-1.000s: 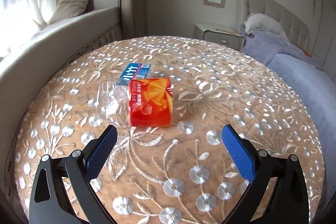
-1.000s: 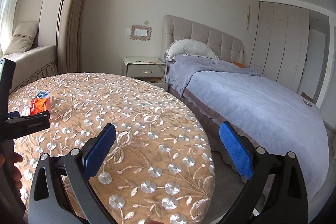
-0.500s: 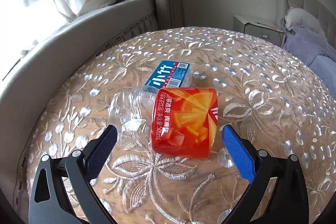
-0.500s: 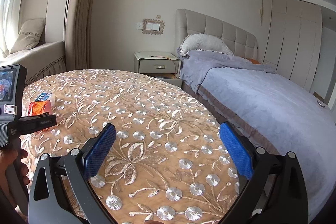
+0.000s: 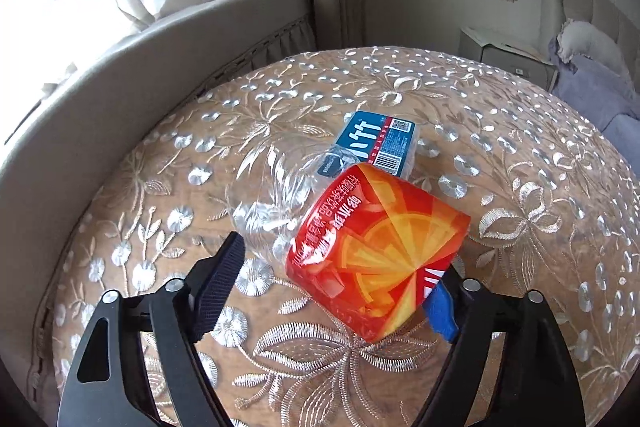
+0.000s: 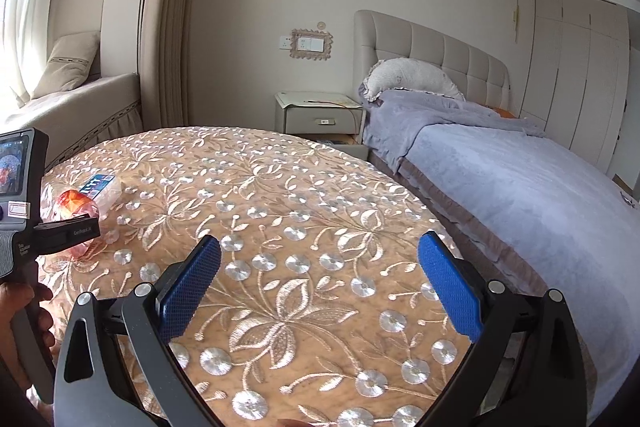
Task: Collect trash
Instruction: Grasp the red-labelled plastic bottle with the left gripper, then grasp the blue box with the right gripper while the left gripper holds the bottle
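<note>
A crushed clear plastic bottle with an orange label (image 5: 376, 247) lies on the round table's embroidered cloth (image 5: 520, 195). Behind it, touching it, lies a second clear bottle with a blue label (image 5: 376, 141). My left gripper (image 5: 334, 269) straddles the orange bottle and its jaws are closing. The right pad (image 5: 440, 311) sits against the label, while the left pad (image 5: 218, 283) is still a little clear of the bottle. In the right wrist view both bottles (image 6: 74, 201) (image 6: 100, 185) lie far left. My right gripper (image 6: 320, 291) hangs open over bare cloth, holding nothing.
A beige window seat (image 5: 120, 67) with a cushion curves round the table's left side. A bed with a grey-blue cover (image 6: 520, 187) stands to the right, and a nightstand (image 6: 320, 115) stands against the wall. A person's hand (image 6: 24, 307) holds the left gripper's handle.
My left gripper moved forward and tipped down until the orange bottle lay between its fingers, then the jaws narrowed; the bottle turned slightly. My right gripper drifted forward over the table, still open.
</note>
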The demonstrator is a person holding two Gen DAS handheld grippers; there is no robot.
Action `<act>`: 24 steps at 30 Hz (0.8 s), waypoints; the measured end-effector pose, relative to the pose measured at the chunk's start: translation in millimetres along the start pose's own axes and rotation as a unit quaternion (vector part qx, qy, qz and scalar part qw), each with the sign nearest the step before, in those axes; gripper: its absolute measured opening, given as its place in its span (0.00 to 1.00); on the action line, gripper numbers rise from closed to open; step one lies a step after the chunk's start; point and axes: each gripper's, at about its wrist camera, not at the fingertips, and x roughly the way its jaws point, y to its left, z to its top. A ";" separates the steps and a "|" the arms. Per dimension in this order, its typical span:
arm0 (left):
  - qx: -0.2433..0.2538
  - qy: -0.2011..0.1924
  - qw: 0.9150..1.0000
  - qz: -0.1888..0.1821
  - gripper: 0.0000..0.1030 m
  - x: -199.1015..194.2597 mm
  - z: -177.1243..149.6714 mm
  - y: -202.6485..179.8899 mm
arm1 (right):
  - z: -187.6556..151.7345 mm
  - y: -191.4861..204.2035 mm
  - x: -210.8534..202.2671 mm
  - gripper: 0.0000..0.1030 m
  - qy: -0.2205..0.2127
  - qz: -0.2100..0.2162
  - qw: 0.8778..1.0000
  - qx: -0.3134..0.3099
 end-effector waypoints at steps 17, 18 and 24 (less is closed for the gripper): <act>-0.011 -0.045 0.998 -0.048 0.03 6.7 21.6 57.2 | 3.2 36.5 -6.8 0.95 0.004 -0.007 0.999 -0.044; -0.010 -0.049 0.997 -0.050 0.03 3.8 22.5 61.0 | 4.3 39.9 -7.7 0.95 0.002 -0.005 0.999 -0.046; -0.009 -0.075 0.995 -0.068 0.03 -18.5 27.0 87.5 | 14.8 69.2 -7.8 0.95 -0.007 0.021 0.998 -0.059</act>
